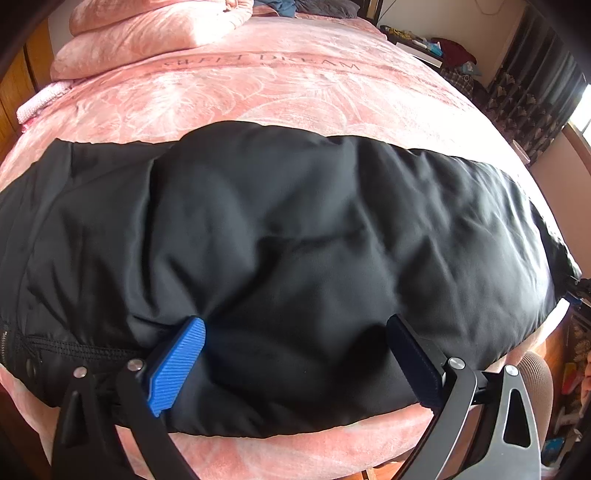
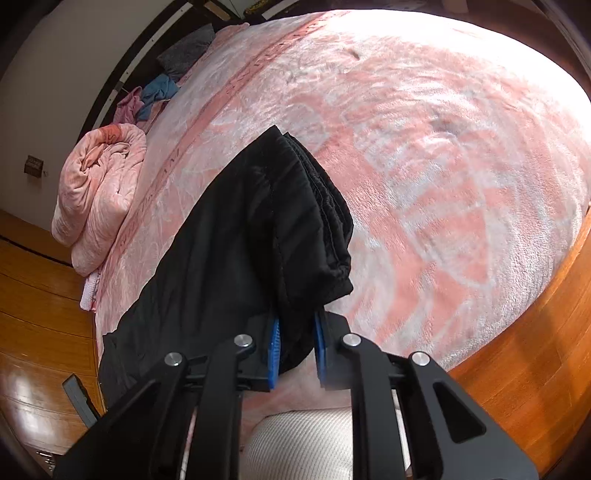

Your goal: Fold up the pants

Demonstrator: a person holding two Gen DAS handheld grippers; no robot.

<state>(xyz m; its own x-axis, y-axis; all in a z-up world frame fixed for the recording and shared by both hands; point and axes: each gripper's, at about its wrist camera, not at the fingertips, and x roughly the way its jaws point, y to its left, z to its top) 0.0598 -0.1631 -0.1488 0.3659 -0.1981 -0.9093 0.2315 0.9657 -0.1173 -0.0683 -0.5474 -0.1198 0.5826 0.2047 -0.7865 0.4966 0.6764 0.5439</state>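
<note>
Black padded pants (image 1: 280,266) lie folded lengthwise across a pink plush bedspread (image 1: 258,96), directly ahead of the left gripper (image 1: 295,354), whose blue-padded jaws stand wide open with both fingertips resting on the near edge of the fabric, a folded pink quilt (image 1: 155,33) lying far ahead to its left. The right gripper (image 2: 295,347) is clamped on a bunched end of the pants (image 2: 258,229), which rises between its blue pads (image 2: 274,343) while the rest of the garment trails down to the gripper's left over the bedspread (image 2: 443,166), with a rolled pink quilt (image 2: 99,195) farther left and a wooden floor (image 2: 37,295) beyond the bed edge.
</note>
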